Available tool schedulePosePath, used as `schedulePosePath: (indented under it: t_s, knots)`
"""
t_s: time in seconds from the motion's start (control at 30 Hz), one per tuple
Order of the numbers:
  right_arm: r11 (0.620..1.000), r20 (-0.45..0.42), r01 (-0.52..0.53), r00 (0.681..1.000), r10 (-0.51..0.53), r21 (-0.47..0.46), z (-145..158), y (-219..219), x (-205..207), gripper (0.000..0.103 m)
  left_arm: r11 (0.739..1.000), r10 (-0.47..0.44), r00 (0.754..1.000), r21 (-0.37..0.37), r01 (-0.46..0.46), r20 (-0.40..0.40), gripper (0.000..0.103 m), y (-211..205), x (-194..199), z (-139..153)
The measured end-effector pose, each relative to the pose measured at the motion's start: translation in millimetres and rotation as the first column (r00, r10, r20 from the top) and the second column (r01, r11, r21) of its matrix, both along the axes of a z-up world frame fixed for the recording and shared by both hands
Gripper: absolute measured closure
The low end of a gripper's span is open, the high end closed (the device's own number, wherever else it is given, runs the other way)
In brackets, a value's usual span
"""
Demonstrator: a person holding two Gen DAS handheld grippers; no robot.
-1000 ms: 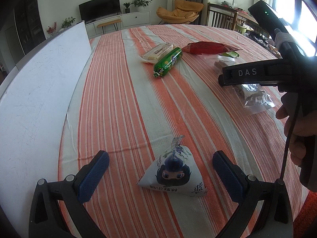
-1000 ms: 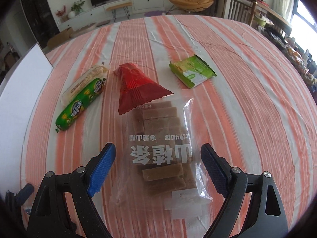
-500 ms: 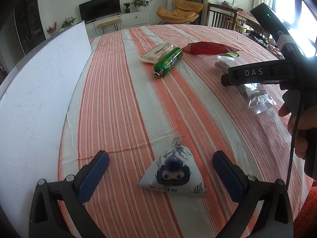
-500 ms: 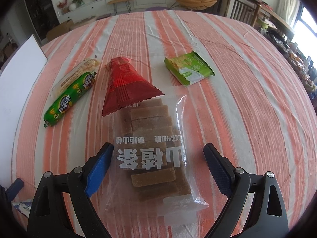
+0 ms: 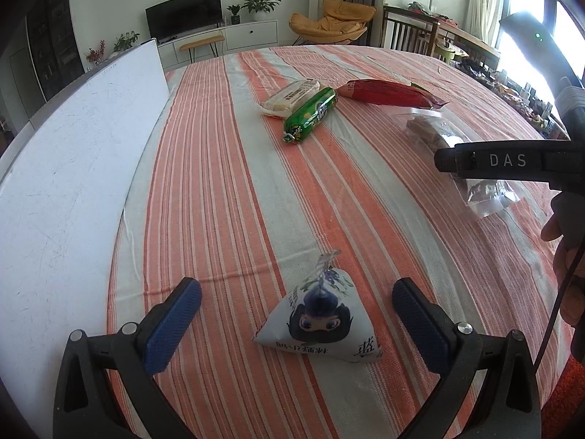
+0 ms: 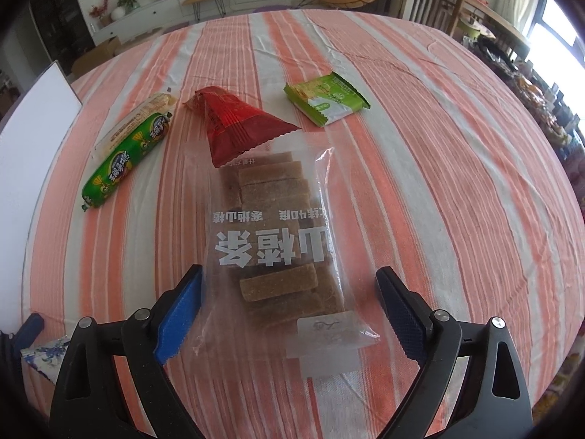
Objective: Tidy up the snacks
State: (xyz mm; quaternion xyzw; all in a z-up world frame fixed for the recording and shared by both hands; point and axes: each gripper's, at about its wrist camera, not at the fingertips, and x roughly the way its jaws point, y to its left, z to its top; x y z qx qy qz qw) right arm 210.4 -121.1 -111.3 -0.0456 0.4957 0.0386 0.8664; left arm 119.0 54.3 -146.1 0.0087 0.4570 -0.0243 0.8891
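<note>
My left gripper (image 5: pixel 296 316) stands open around a white pyramid pouch (image 5: pixel 320 320) with a cartoon face, its blue pads apart from the pouch on both sides. My right gripper (image 6: pixel 289 305) is open, straddling the near end of a clear bag of brown bars (image 6: pixel 278 241) without touching it. Beyond that bag lie a red pouch (image 6: pixel 237 126), a green sausage-shaped pack (image 6: pixel 126 162), a pale wrapped bar (image 6: pixel 137 119) and a green-and-white cracker pack (image 6: pixel 327 98). From the left wrist view the same clear bag (image 5: pixel 471 183) is partly hidden by the right gripper's black body (image 5: pixel 508 162).
A white board (image 5: pixel 69 190) runs along the left side of the striped tablecloth (image 5: pixel 226 183). A person's hand (image 5: pixel 566 274) holds the right gripper at the right edge. Chairs and a cluttered table stand behind on the right.
The right gripper has moved forward over the clear bag, so its fingers now flank the bag's near end. The left gripper and the white pouch have stayed put.
</note>
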Motion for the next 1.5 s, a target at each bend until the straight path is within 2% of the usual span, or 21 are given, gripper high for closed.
schedulePosePath:
  t_s: [0.07, 0.17, 0.23, 0.3, 0.37, 0.47, 0.6, 0.7, 0.73, 0.77, 0.8, 0.83, 0.9, 0.93, 0.97, 1.07, 1.2, 1.3, 1.33, 1.43, 1.5]
  knots:
    - [0.996, 0.059, -0.037, 0.997, 0.043, -0.085, 6, 8, -2, 0.009, 1.000, 0.000, 1.000, 0.000, 0.000, 0.000, 0.000, 0, 0, 0]
    - [0.986, -0.008, -0.076, 0.997, 0.075, -0.150, -6, 12, 11, 0.009, 1.000, 0.000, 1.000, 0.000, 0.000, 0.000, 0.000, 0, 0, 0]
    - [0.996, -0.003, -0.053, 0.999, 0.052, -0.074, -8, 0, 15, 0.008, 1.000, 0.000, 1.000, 0.000, 0.000, -0.001, 0.000, 0, 1, 0]
    - [0.997, -0.025, 0.002, 1.000, 0.000, 0.077, -11, -21, 18, 0.005, 1.000, 0.000, 1.000, 0.000, 0.000, 0.000, 0.000, 1, 1, 0]
    - [0.999, 0.005, -0.029, 1.000, 0.029, 0.043, -11, -20, 14, 0.004, 1.000, 0.001, 1.000, 0.000, -0.001, 0.000, 0.000, 0, 1, 0]
    - [0.998, 0.021, -0.043, 0.999, 0.042, 0.055, -10, -19, 9, 0.004, 1.000, 0.001, 1.000, 0.000, -0.001, 0.000, 0.000, 0, 1, 0]
    - [0.998, -0.016, -0.051, 0.999, 0.052, 0.049, -5, -18, 7, 0.005, 1.000, 0.000, 1.000, -0.001, 0.000, 0.000, 0.000, 0, 1, 0]
    - [0.997, -0.043, -0.063, 0.997, 0.064, 0.039, -6, -15, -4, 0.008, 1.000, -0.001, 1.000, -0.002, 0.001, 0.000, 0.000, 0, 0, 0]
    - [0.997, -0.035, -0.063, 0.997, 0.065, 0.040, -4, -14, -10, 0.013, 1.000, -0.005, 1.000, -0.001, 0.005, -0.002, 0.000, 0, 0, 0]
    - [0.997, -0.020, -0.063, 0.998, 0.064, 0.044, -2, -14, -18, 0.025, 1.000, -0.017, 1.000, 0.001, 0.017, -0.010, 0.000, -1, 0, 1]
    - [0.997, -0.007, -0.064, 0.998, 0.064, 0.047, -3, -12, -29, 0.030, 1.000, -0.029, 0.999, 0.000, 0.029, -0.020, 0.001, -1, -1, 1]
    - [0.996, 0.000, -0.063, 0.998, 0.063, 0.057, -2, -13, -39, 0.032, 0.999, -0.038, 0.999, 0.000, 0.038, -0.022, 0.005, -1, -3, 3]
    - [0.993, 0.022, -0.061, 0.998, 0.059, 0.102, -1, -18, -61, 0.036, 0.998, -0.059, 0.998, 0.001, 0.059, -0.003, 0.029, -2, -12, 9]
    - [0.989, 0.030, -0.051, 0.998, 0.047, 0.141, 0, -22, -71, 0.039, 0.998, -0.070, 0.998, 0.001, 0.070, 0.002, 0.051, -3, -14, 11]
    - [0.979, 0.032, -0.035, 0.999, 0.029, 0.199, 0, -30, -78, 0.042, 0.997, -0.080, 0.997, 0.011, 0.080, 0.000, 0.059, -5, -16, 13]
    - [0.920, 0.044, 0.007, 0.999, -0.026, 0.391, 2, -48, -100, 0.048, 0.996, -0.086, 0.996, 0.017, 0.086, 0.010, 0.062, -7, -23, 14]
    - [0.784, 0.073, 0.028, 0.993, -0.094, 0.620, 0, -80, -119, 0.057, 0.993, -0.066, 0.998, -0.101, 0.068, 0.023, 0.063, 2, -40, 23]
    - [0.683, 0.082, 0.022, 0.990, -0.119, 0.730, 2, -97, -121, 0.088, 0.987, -0.054, 0.997, -0.150, 0.060, 0.047, 0.063, 7, -52, 34]
    - [0.666, 0.061, 0.036, 0.991, -0.122, 0.745, -1, -99, -119, 0.090, 0.985, -0.053, 0.997, -0.159, 0.060, 0.052, 0.063, 9, -54, 38]
    - [0.654, 0.020, 0.065, 0.992, -0.122, 0.754, -3, -95, -116, 0.089, 0.985, -0.050, 0.997, -0.160, 0.058, 0.054, 0.063, 12, -59, 41]
    - [0.701, 0.043, 0.051, 0.992, -0.115, 0.711, 10, -90, -113, 0.058, 0.985, -0.047, 0.998, -0.166, 0.055, 0.051, 0.063, 15, -63, 40]
